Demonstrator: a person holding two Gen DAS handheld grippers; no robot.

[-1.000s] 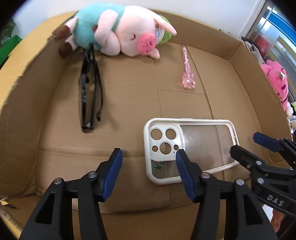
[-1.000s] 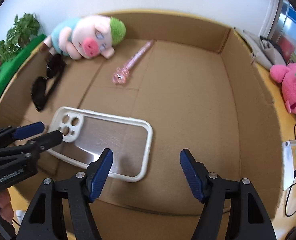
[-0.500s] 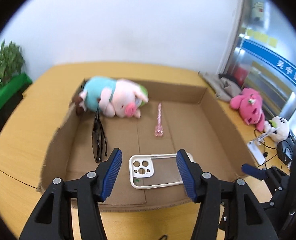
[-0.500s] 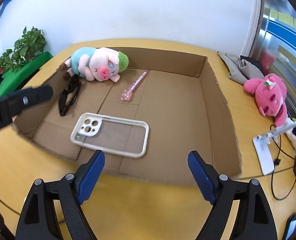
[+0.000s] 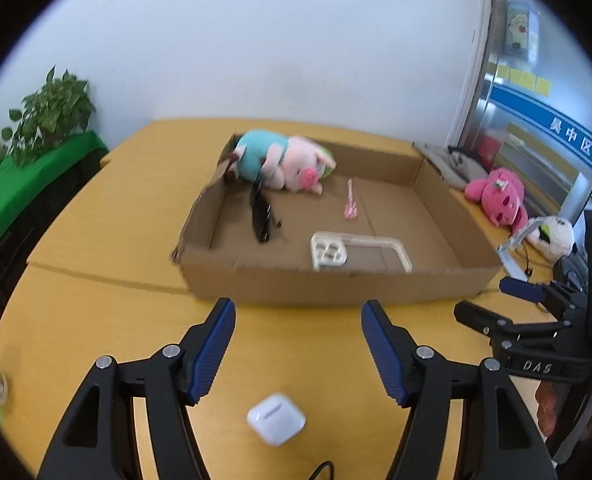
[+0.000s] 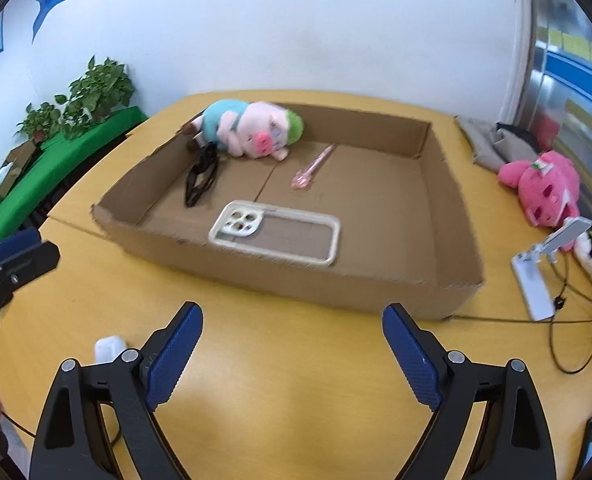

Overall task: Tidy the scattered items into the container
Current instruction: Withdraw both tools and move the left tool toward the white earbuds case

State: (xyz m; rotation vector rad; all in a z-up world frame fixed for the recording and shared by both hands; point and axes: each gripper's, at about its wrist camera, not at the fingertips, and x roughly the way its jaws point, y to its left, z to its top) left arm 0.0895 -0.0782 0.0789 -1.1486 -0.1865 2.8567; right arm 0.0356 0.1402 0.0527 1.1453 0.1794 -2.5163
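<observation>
A shallow cardboard box (image 5: 328, 286) (image 6: 336, 288) lies on the yellow table. In it lie a plush pig (image 5: 284, 164) (image 6: 252, 130), black sunglasses (image 5: 262, 216) (image 6: 202, 178), a pink wand (image 5: 351, 202) (image 6: 312, 166) and a clear phone case (image 5: 356, 252) (image 6: 276, 230). A white earbud case (image 5: 276, 418) (image 6: 110, 348) lies on the table in front of the box, between my left gripper's open fingers. My left gripper (image 5: 296, 352) is open and empty. My right gripper (image 6: 292, 352) is open and empty, near the box's front wall.
A pink plush (image 5: 500, 196) (image 6: 544, 184), a white plush (image 5: 552, 234), a white stand with a cable (image 6: 544, 272) and a grey cloth (image 6: 492, 140) lie right of the box. Potted plants (image 5: 52, 108) stand on a green surface at the left.
Both grippers have pulled back and up from inside the box to the table in front of it. The phone case stays in the box. The earbud case has come into view.
</observation>
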